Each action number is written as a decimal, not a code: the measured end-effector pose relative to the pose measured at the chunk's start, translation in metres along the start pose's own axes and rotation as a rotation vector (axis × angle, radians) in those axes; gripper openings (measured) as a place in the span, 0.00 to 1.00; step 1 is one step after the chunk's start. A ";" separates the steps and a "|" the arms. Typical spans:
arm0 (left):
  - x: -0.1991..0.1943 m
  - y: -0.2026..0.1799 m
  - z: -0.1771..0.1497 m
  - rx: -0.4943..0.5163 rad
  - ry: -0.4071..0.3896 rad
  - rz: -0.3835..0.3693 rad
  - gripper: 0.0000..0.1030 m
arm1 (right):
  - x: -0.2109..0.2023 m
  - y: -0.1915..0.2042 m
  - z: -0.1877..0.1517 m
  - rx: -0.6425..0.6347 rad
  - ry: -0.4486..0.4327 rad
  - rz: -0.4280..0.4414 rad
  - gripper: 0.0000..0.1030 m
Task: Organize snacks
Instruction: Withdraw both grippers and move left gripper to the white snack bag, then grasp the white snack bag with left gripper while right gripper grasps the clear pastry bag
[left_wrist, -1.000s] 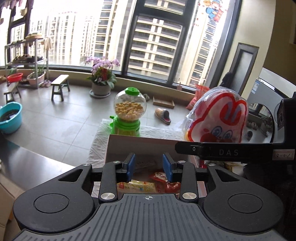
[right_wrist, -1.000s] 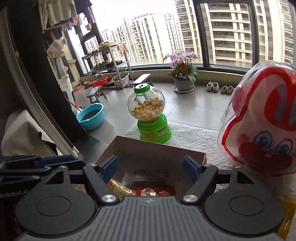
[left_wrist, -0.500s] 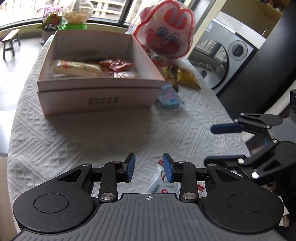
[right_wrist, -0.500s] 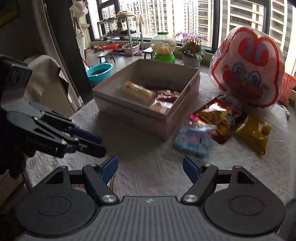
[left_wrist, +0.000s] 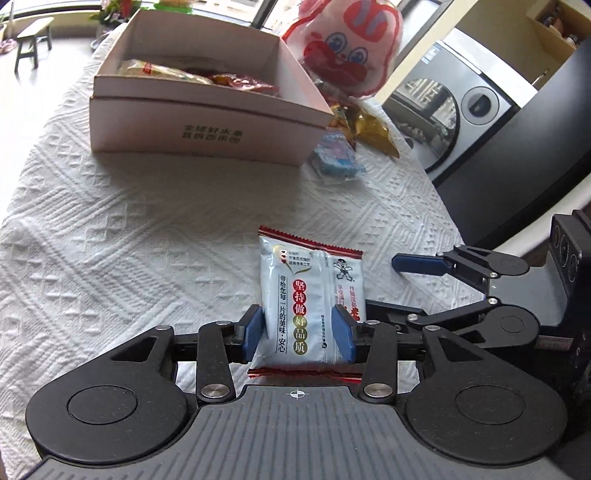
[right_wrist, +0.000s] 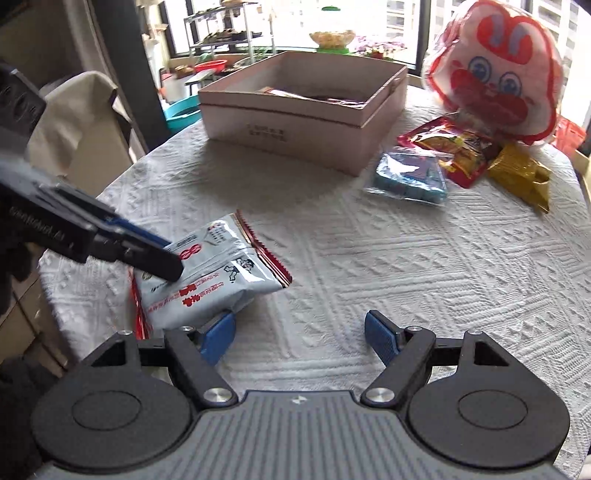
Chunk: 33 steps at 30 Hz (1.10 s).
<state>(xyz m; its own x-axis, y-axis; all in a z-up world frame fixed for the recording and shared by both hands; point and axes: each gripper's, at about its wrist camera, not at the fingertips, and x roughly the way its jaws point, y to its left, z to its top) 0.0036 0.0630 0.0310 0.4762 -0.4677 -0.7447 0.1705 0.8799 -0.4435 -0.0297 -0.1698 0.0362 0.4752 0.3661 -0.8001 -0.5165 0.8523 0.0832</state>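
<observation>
A pale blue-white snack packet with red crimped ends (left_wrist: 308, 295) lies on the white tablecloth near the front edge. My left gripper (left_wrist: 299, 338) has its blue pads on both sides of the packet, touching it. In the right wrist view the packet (right_wrist: 212, 278) lies left of my right gripper (right_wrist: 299, 338), which is open and empty; the left gripper's fingers (right_wrist: 147, 254) rest on the packet. A pink cardboard box (left_wrist: 207, 125) with several snacks inside stands at the far side; it also shows in the right wrist view (right_wrist: 295, 122).
Right of the box lie a blue packet (right_wrist: 410, 175), a red-yellow bag (right_wrist: 454, 151) and a gold bag (right_wrist: 521, 175). A large rabbit-face bag (right_wrist: 495, 70) stands behind them. The round table's edge (left_wrist: 448, 221) curves close on the right; a chair (right_wrist: 81, 122) stands left.
Both grippers swung down from the box to the front of the table. The left gripper's jaws widened and came around the pale packet. The right gripper stayed open.
</observation>
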 end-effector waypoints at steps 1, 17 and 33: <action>0.004 -0.002 0.005 0.000 -0.016 0.000 0.45 | 0.003 -0.003 0.003 0.014 -0.007 -0.029 0.75; 0.039 -0.008 0.035 -0.003 -0.134 0.079 0.44 | 0.007 -0.141 0.059 0.350 -0.200 -0.235 0.79; 0.037 -0.003 0.031 0.008 -0.140 0.041 0.43 | 0.074 -0.215 0.155 0.488 -0.277 -0.263 0.83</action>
<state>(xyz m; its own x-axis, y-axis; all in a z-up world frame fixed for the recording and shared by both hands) 0.0472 0.0460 0.0200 0.5986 -0.4151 -0.6852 0.1550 0.8991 -0.4093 0.2268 -0.2677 0.0514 0.7430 0.1485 -0.6526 -0.0027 0.9757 0.2190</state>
